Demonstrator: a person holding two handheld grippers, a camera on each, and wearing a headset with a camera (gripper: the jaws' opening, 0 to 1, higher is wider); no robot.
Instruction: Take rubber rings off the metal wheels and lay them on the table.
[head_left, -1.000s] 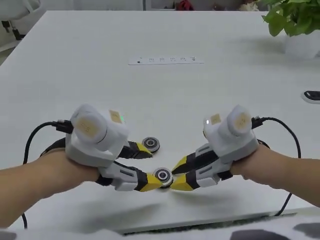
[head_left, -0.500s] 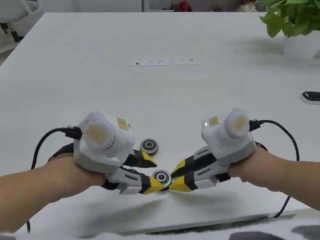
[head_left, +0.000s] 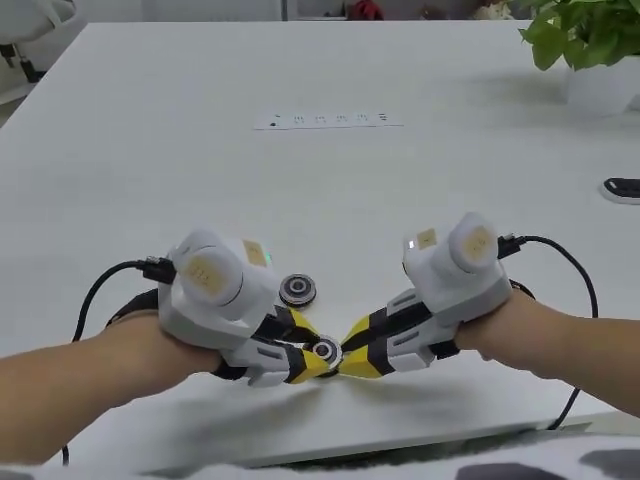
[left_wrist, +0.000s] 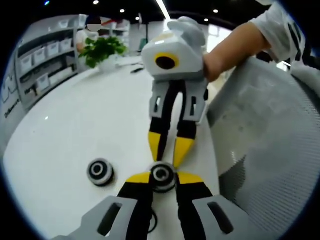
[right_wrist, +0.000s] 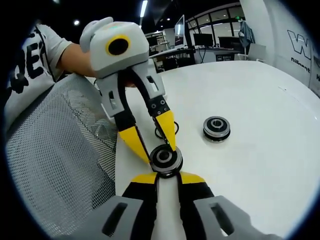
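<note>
wheel: metal wheel (head_left: 324, 351) held at near edge of table (head_left: 400, 180); second wheel (head_left: 298, 290) just beside | left gripper (left_wrist: 164, 178): closed down on wheel rim | right gripper (right_wrist: 167, 179): pinched on same wheel | handling: wheel judged rigid and weighty; rubber ring (right_wrist: 178, 161) stretchy and grippy, best peeled at outer edge

The bench (head_left: 180, 140) is lit brightly and evenly from above; ceiling lamps (left_wrist: 161, 7) are seen as small glaring spots over it in both gripper views. Only soft, faint shadows are cast near its front edge. Its white top is slightly washed out. Lines beyond the bench are bent by fisheye distortion and softened.
</note>
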